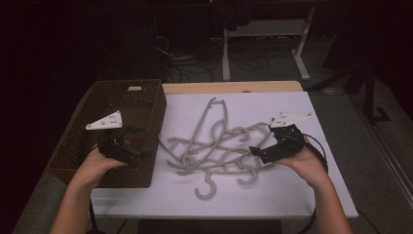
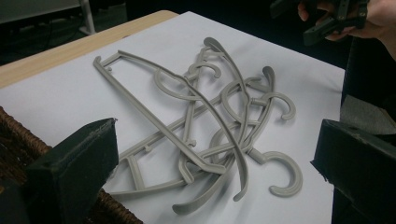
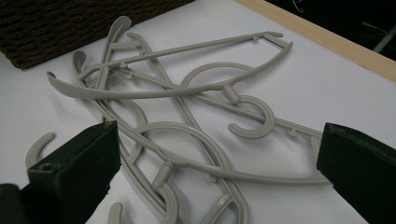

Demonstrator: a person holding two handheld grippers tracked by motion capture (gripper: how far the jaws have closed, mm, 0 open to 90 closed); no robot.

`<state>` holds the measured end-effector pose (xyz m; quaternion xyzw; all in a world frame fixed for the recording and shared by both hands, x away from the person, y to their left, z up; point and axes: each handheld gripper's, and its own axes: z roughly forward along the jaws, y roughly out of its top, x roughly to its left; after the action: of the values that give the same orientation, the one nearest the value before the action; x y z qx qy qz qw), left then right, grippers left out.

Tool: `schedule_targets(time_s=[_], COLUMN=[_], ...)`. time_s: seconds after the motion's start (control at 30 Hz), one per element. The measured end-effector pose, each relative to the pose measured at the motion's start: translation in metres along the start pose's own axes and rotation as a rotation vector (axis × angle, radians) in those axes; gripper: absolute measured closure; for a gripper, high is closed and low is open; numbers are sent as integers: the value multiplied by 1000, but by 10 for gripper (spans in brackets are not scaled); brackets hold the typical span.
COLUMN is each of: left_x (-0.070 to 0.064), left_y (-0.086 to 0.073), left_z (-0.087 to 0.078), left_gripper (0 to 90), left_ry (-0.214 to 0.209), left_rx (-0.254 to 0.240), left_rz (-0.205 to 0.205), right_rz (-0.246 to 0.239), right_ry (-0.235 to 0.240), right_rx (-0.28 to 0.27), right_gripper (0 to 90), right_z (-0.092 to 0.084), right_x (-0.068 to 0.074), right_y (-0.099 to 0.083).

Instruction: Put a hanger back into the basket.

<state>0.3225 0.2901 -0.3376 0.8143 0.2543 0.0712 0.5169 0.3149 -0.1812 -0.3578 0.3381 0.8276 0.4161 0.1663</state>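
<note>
Several grey plastic hangers [image 1: 214,146] lie tangled in a heap in the middle of the white sheet [image 1: 292,187]. The heap [image 2: 210,116] lies ahead of my left gripper [image 2: 219,140], whose jaws stand wide apart with nothing between them. In the high view the left gripper [image 1: 143,141] hovers over the right wall of the brown wicker basket [image 1: 158,112]. My right gripper [image 1: 261,139] hangs at the heap's right edge, open and empty. Its own view looks across the hangers [image 3: 187,93] between its spread jaws [image 3: 219,140].
The basket [image 3: 70,23] stands on the table's left side, beside the heap. A wooden table edge [image 1: 234,87] runs along the back of the sheet. Beyond it a white desk frame [image 1: 226,53] and cables lie on the dark floor.
</note>
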Motion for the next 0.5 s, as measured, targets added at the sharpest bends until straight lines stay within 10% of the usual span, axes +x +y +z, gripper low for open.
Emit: schedule_targets(time_s=[0.5], left_x=[-9], left_y=[14], left_z=[30], left_gripper=[0], left_ry=[-17], left_rx=[23], left_rz=[-16], right_rz=[40], right_ry=[10], right_rx=[15], right_gripper=[0], right_z=[5], right_x=[-4], right_y=[-27])
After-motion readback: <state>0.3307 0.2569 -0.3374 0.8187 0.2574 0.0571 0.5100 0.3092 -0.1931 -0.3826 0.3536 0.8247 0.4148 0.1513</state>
